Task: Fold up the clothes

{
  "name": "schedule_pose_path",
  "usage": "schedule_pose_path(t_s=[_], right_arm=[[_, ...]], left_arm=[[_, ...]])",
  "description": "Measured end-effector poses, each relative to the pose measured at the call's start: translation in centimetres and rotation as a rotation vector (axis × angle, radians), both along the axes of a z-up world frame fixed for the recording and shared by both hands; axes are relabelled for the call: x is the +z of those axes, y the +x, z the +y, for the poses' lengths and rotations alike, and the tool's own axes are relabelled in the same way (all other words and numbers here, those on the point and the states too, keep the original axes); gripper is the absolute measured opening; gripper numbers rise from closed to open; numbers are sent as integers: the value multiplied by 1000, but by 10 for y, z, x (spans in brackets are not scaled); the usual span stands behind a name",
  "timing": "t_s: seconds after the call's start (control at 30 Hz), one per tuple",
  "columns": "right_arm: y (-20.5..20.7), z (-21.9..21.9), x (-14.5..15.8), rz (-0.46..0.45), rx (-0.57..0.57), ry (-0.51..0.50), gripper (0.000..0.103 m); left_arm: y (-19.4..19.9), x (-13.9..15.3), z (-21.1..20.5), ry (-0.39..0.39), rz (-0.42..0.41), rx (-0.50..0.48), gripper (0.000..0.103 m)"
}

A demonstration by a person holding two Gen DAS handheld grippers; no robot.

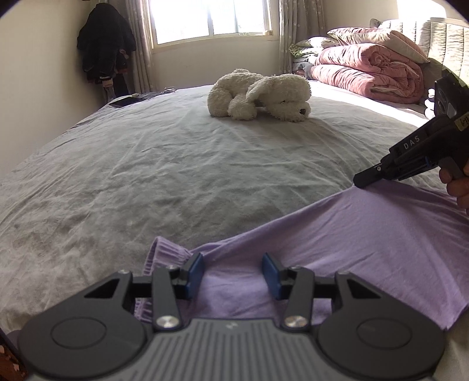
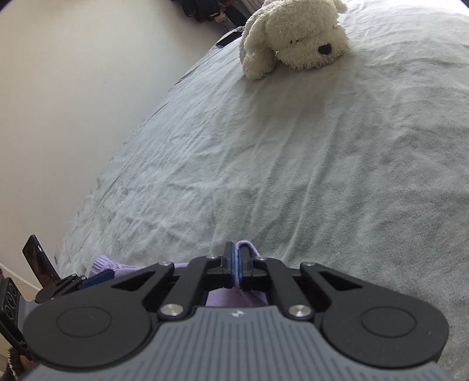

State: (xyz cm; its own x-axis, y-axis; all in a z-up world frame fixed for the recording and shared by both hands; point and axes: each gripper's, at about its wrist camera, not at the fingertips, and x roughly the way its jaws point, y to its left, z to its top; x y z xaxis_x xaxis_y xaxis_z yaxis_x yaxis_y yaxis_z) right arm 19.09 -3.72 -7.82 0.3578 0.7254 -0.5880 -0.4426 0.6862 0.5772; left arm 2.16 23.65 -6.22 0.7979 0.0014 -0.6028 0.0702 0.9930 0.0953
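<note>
On the near edge of the bed (image 1: 146, 175), a lilac garment (image 1: 366, 243) lies spread over the pale grey sheet, with a gathered, elasticated hem showing at its left end just ahead of the left hand-held gripper (image 1: 233, 275). That gripper's blue pads (image 1: 195, 274) stand apart with the lilac cloth lying between and beneath them; they are released, not pinching anything. In the same view the right hand-held gripper (image 1: 359, 179) comes in from the right edge, its black tip down on the far border of the garment, with part of a hand (image 1: 457, 187) behind it on the handle. The right wrist view shows this gripper (image 2: 236, 271) clenched, its blue pads pressed together on a thin fold of the lilac garment (image 2: 245, 246) that sticks up between them, with more of the cloth visible below the fingers. A white plush dog (image 1: 261, 95) lies on its side farther up the bed, well apart from the garment. Folded pink quilts (image 1: 369, 73) are stacked against the headboard at the far right, a dark flat device (image 1: 126, 101) rests on the far left corner of the bed, and dark clothing (image 1: 104, 44) hangs in the corner beside the window (image 1: 211, 20).
</note>
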Motion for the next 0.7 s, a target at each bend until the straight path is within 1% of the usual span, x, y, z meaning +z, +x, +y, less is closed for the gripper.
schedule_pose_path(t_s=[0.17, 0.27, 0.3, 0.33, 0.47, 0.5, 0.57, 0.6, 0.63, 0.67, 0.7], right_arm=[[-4, 3, 7, -16, 22, -41, 4], [-6, 0, 9, -7, 26, -43, 7], [-7, -1, 10, -4, 23, -43, 11], [-8, -3, 10, -1, 15, -43, 13], [-11, -12, 15, 3, -21, -46, 14], [-13, -14, 17, 2, -30, -47, 16], [-16, -20, 21, -1, -50, -47, 17], [-18, -24, 22, -2, -61, -45, 22], [-20, -29, 24, -6, -73, -43, 33], [-22, -33, 27, -12, -87, -41, 37], [-25, -38, 29, -17, -101, -39, 38]], left_arm=[[2, 2, -3, 10, 0, 4, 47], [3, 4, -5, 16, 0, 6, 47], [3, 4, -7, 25, 2, 8, 47], [4, 4, -9, 33, 4, 11, 47], [8, 7, -15, 46, 14, 25, 47], [9, 8, -17, 47, 18, 29, 47], [10, 10, -20, 45, 30, 32, 48], [10, 11, -22, 47, 31, 29, 49], [10, 13, -25, 49, 28, 25, 50], [10, 14, -28, 52, 25, 21, 51], [9, 16, -31, 54, 21, 17, 52]])
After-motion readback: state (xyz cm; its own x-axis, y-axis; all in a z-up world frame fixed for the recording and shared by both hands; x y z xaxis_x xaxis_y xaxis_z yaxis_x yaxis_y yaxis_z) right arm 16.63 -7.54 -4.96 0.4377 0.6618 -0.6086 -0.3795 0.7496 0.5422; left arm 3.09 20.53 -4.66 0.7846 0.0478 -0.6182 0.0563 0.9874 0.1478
